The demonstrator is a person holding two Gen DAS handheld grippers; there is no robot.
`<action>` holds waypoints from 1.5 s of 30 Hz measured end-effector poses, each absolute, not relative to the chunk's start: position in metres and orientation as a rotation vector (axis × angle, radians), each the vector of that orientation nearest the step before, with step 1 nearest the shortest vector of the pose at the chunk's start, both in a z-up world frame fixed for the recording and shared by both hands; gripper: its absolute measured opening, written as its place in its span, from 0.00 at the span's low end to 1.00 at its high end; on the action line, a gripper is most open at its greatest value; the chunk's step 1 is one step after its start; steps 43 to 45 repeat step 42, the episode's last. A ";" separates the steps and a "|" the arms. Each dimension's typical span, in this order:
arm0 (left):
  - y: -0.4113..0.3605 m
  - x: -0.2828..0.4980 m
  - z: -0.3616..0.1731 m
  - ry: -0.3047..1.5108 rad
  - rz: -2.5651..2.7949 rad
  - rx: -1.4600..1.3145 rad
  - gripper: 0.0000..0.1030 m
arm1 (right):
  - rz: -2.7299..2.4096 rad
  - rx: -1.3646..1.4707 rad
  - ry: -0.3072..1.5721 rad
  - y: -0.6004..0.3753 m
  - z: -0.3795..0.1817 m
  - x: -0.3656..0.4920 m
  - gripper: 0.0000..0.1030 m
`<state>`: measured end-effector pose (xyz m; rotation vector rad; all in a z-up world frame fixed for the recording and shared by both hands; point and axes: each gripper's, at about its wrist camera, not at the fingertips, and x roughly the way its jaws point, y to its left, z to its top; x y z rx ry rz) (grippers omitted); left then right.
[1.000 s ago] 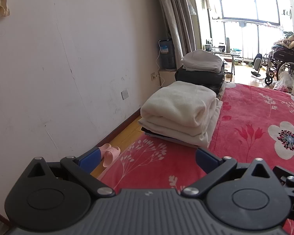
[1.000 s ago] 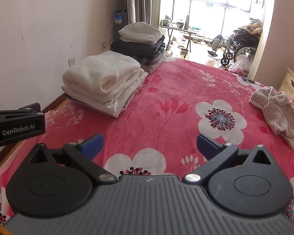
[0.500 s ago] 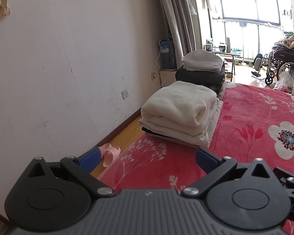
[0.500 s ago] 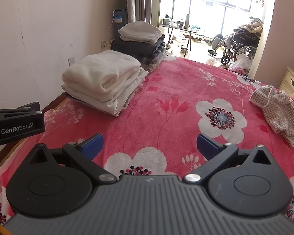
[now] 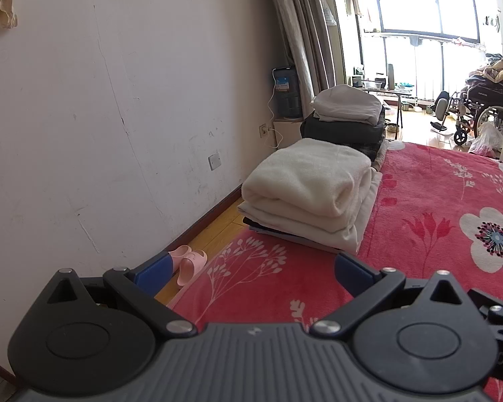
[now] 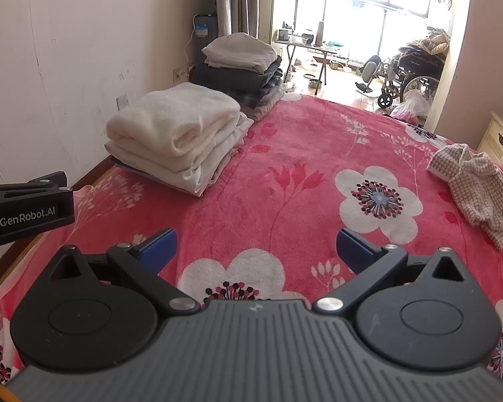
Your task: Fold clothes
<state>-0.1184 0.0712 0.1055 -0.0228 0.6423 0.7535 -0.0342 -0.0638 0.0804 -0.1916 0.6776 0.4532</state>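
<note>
A crumpled checked beige garment (image 6: 479, 187) lies unfolded at the right side of the red flowered bed cover (image 6: 301, 174). A folded cream stack (image 6: 177, 134) sits at the bed's left edge, also seen as the cream stack (image 5: 305, 191) in the left wrist view. Behind it stands a darker folded pile topped with a pale garment (image 6: 241, 63). My right gripper (image 6: 256, 248) hovers open above the bed cover, holding nothing. My left gripper (image 5: 251, 268) is open and empty near the bed's left edge; its body (image 6: 26, 211) shows at the left of the right wrist view.
A white wall (image 5: 100, 134) runs along the left with a strip of wooden floor and pink slippers (image 5: 187, 261) beside the bed. A wheelchair (image 6: 409, 77) and folding table (image 6: 305, 50) stand by the bright window. A cream nightstand (image 6: 499, 140) sits at far right.
</note>
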 end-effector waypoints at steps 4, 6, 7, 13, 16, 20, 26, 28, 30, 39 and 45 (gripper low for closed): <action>0.071 -0.119 0.105 0.643 0.753 -0.023 1.00 | 0.453 -0.192 0.680 -0.064 0.080 -0.034 0.99; 0.071 -0.119 0.105 0.643 0.753 -0.024 1.00 | 0.453 -0.192 0.682 -0.064 0.080 -0.034 0.99; 0.071 -0.119 0.106 0.643 0.753 -0.024 1.00 | 0.452 -0.193 0.682 -0.064 0.080 -0.034 0.99; 0.071 -0.119 0.106 0.643 0.754 -0.024 1.00 | 0.450 -0.192 0.687 -0.065 0.079 -0.034 0.99; 0.071 -0.120 0.106 0.642 0.755 -0.024 1.00 | 0.450 -0.193 0.688 -0.065 0.079 -0.033 0.99; 0.072 -0.120 0.106 0.643 0.754 -0.024 1.00 | 0.450 -0.194 0.688 -0.065 0.079 -0.033 0.99; 0.072 -0.120 0.106 0.644 0.754 -0.024 1.00 | 0.447 -0.193 0.691 -0.065 0.078 -0.033 0.99; 0.072 -0.120 0.106 0.644 0.754 -0.024 1.00 | 0.446 -0.192 0.692 -0.066 0.079 -0.034 0.99; 0.072 -0.120 0.106 0.644 0.754 -0.025 1.00 | 0.446 -0.192 0.693 -0.066 0.079 -0.034 0.99; 0.073 -0.120 0.106 0.646 0.754 -0.025 1.00 | 0.446 -0.191 0.697 -0.066 0.078 -0.033 0.99; 0.073 -0.121 0.106 0.646 0.754 -0.025 1.00 | 0.446 -0.190 0.698 -0.067 0.078 -0.033 0.99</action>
